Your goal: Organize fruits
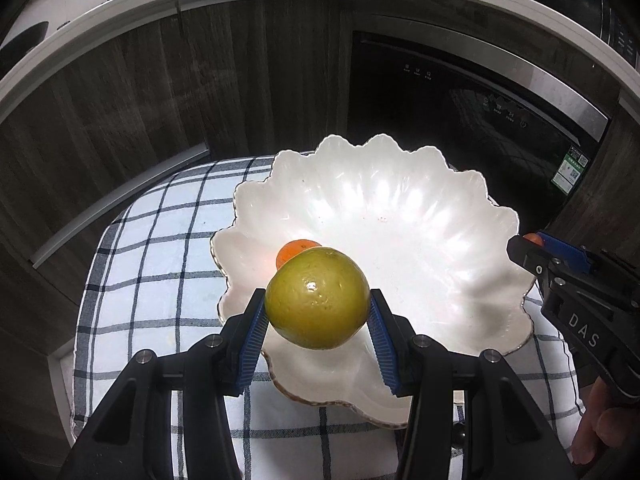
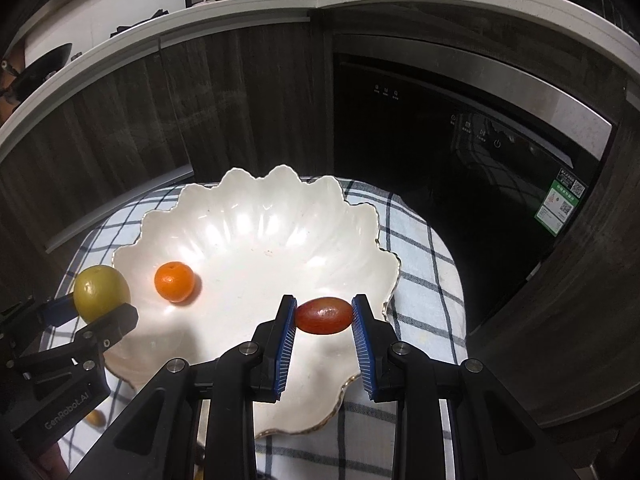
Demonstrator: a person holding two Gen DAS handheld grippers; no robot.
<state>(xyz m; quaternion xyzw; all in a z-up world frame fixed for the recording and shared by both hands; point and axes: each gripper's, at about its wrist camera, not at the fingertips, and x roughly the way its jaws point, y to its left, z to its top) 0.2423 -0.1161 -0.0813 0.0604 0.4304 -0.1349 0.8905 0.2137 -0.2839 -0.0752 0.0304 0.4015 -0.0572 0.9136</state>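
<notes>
Over the scalloped white bowl (image 2: 248, 240), you hold fruit in both grippers.
Your left gripper (image 1: 316, 312) clamps the green fruit (image 1: 318, 298) at the near rim; your right gripper (image 2: 324, 316) pinches the red oval fruit (image 2: 324, 315). Lower each close to the bowl floor before releasing, clear of the orange (image 2: 174, 282). The right view shows that orange whole; the left view half hides it.

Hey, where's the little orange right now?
The orange lies alone in the left part of the white bowl in the right wrist view, just beyond the green fruit held in the left gripper.
</notes>
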